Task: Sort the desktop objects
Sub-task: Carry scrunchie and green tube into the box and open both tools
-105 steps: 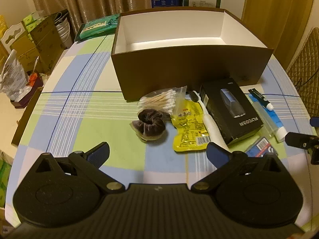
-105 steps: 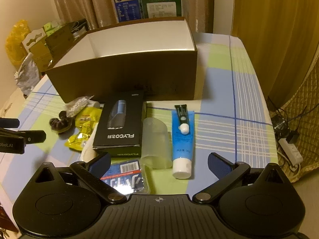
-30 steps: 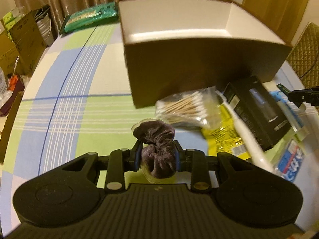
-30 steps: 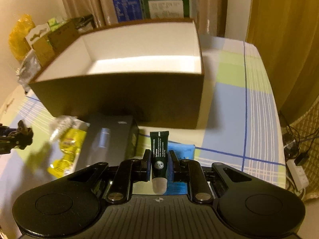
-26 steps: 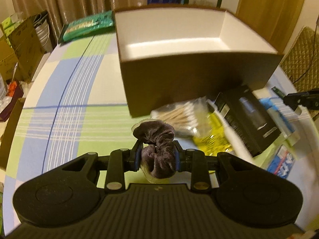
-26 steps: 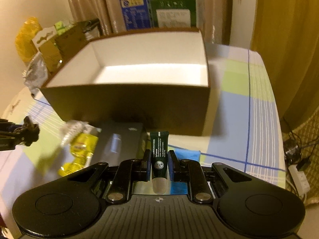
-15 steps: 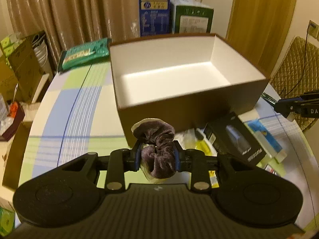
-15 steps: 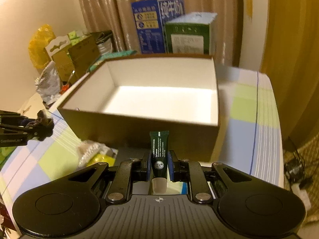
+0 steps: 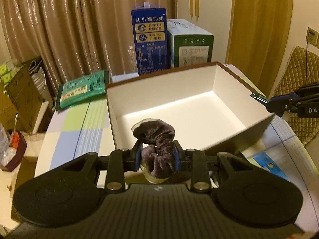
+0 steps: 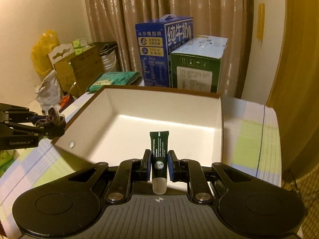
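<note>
My left gripper (image 9: 157, 156) is shut on a dark brown velvet scrunchie (image 9: 157, 139) and holds it above the near wall of the brown box (image 9: 199, 83), whose white inside is empty. In the right wrist view my right gripper (image 10: 159, 166) is shut on a small dark green tube (image 10: 159, 149), cap toward the camera, over the near edge of the same box (image 10: 159, 91). The left gripper with the scrunchie (image 10: 52, 117) shows at the left there. The right gripper's tip (image 9: 279, 103) shows at the right in the left wrist view.
A blue milk carton (image 9: 148, 39) and a green carton (image 9: 191, 47) stand behind the box. A green packet (image 9: 81, 89) lies at the back left of the checked tablecloth (image 9: 79, 123). A blue tube (image 9: 267, 163) lies on the cloth, right of the box. Cardboard boxes and bags stand left of the table.
Both grippers have risen and moved forward with their objects, from low in front of the box to over its near edge. The loose items on the table have dropped almost wholly out of sight.
</note>
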`<control>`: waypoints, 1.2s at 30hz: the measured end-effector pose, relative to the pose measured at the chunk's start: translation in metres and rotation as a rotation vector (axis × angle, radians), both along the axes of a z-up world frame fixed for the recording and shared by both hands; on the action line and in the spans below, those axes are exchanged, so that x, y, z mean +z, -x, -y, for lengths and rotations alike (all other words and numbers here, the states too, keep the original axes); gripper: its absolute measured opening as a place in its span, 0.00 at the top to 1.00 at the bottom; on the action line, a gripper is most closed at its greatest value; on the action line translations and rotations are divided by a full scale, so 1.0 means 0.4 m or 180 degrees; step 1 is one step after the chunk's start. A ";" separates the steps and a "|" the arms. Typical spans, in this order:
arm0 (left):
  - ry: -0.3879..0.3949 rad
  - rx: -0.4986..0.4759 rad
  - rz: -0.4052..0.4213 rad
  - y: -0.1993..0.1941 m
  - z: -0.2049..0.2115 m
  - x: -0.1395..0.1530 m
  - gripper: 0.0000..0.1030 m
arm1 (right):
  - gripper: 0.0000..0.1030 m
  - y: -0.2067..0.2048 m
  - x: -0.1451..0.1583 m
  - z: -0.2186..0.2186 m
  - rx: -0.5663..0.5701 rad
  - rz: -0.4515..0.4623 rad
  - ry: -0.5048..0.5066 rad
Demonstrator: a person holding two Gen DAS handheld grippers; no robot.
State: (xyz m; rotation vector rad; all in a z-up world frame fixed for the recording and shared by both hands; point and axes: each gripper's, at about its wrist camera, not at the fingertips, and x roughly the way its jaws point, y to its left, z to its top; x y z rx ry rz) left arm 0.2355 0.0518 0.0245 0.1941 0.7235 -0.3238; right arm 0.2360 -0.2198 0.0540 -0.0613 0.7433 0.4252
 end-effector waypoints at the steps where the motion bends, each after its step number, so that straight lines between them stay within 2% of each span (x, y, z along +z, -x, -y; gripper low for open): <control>1: -0.0014 -0.0006 0.0004 -0.016 0.003 0.002 0.75 | 0.87 -0.019 -0.002 -0.004 -0.0002 -0.0007 0.0028; 9: -0.0141 -0.0007 -0.0177 -0.164 0.029 -0.047 0.75 | 0.87 -0.149 -0.063 -0.018 -0.0070 -0.0197 0.0307; 16: -0.0245 -0.0076 -0.0648 -0.276 0.079 -0.148 0.75 | 0.87 -0.225 -0.138 -0.018 -0.0077 -0.0527 0.0460; 23: -0.0505 -0.0124 -0.1140 -0.353 0.105 -0.253 0.74 | 0.87 -0.249 -0.181 -0.026 0.0042 -0.0626 0.0679; 26: -0.0611 -0.0142 -0.1161 -0.361 0.109 -0.274 0.70 | 0.87 -0.256 -0.191 -0.027 0.0063 -0.0646 0.0745; 29: -0.0608 -0.0150 -0.1217 -0.365 0.110 -0.282 0.67 | 0.87 -0.263 -0.203 -0.028 0.0065 -0.0667 0.0792; 31: -0.0612 -0.0191 -0.1171 -0.358 0.110 -0.277 0.56 | 0.87 -0.266 -0.208 -0.031 0.0082 -0.0677 0.0810; 36: -0.0609 -0.0187 -0.1169 -0.365 0.112 -0.276 0.52 | 0.87 -0.268 -0.215 -0.037 0.0099 -0.0678 0.0877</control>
